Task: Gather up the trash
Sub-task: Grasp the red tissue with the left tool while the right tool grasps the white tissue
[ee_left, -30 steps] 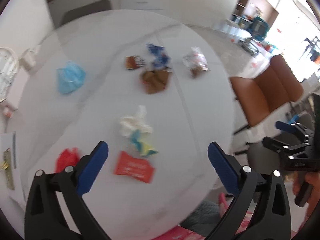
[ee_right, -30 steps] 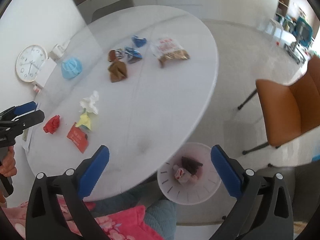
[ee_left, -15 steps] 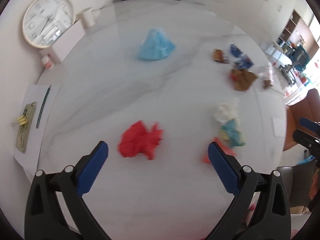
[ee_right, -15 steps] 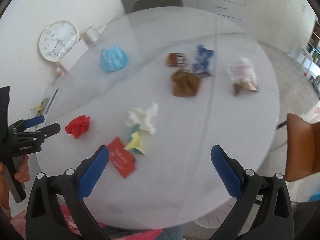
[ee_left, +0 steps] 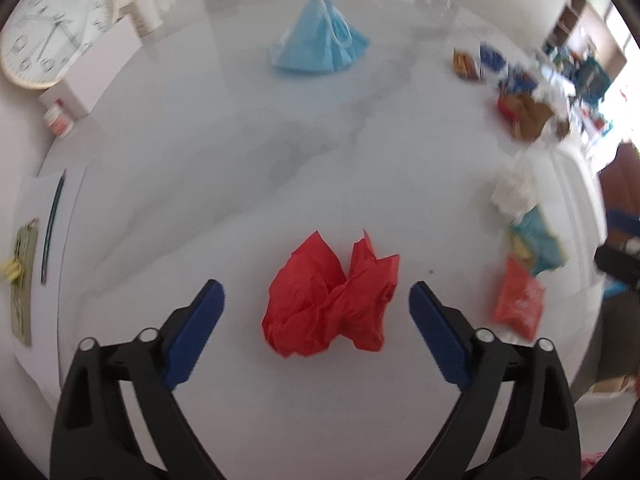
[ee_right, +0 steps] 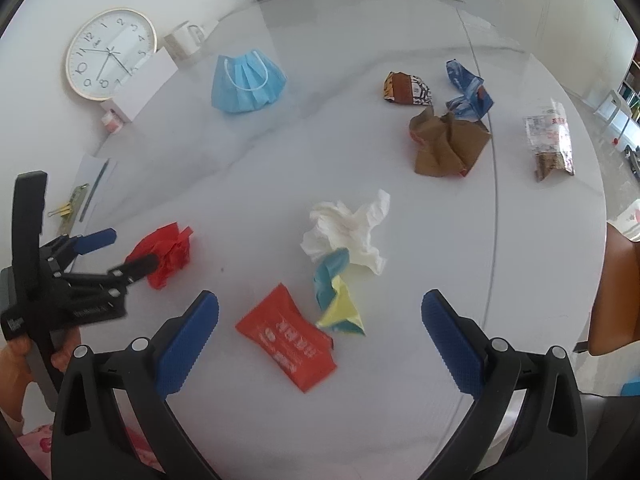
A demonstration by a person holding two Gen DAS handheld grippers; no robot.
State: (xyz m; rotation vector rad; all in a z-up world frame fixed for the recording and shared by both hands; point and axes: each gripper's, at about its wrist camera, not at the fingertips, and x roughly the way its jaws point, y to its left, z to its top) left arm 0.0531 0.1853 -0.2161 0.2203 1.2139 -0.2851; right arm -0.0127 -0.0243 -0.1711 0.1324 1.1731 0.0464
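A crumpled red paper [ee_left: 332, 300] lies on the white round table [ee_left: 280, 152], between the spread fingers of my open left gripper [ee_left: 316, 300]. In the right wrist view the same red paper [ee_right: 166, 254] sits between the left gripper's fingers [ee_right: 120, 256]. My right gripper [ee_right: 320, 308] is open and empty above a red packet [ee_right: 288, 336], a teal and yellow wrapper [ee_right: 336, 292] and a white tissue [ee_right: 348, 228]. A blue face mask [ee_right: 246, 82], brown paper [ee_right: 446, 144], blue wrapper [ee_right: 468, 92], brown snack wrapper [ee_right: 406, 88] and clear snack bag [ee_right: 550, 136] lie farther off.
A wall clock [ee_right: 108, 54], a white box [ee_right: 146, 84], a mug [ee_right: 184, 40] and a small jar [ee_right: 110, 120] stand at the table's far left. Papers with a pencil and clip [ee_right: 82, 196] lie at the left edge. An orange chair [ee_right: 616, 292] is at the right.
My left gripper swung left and came down around the red paper, which now lies between its fingers. My right gripper turned from the floor bin to the table and moved over the red packet.
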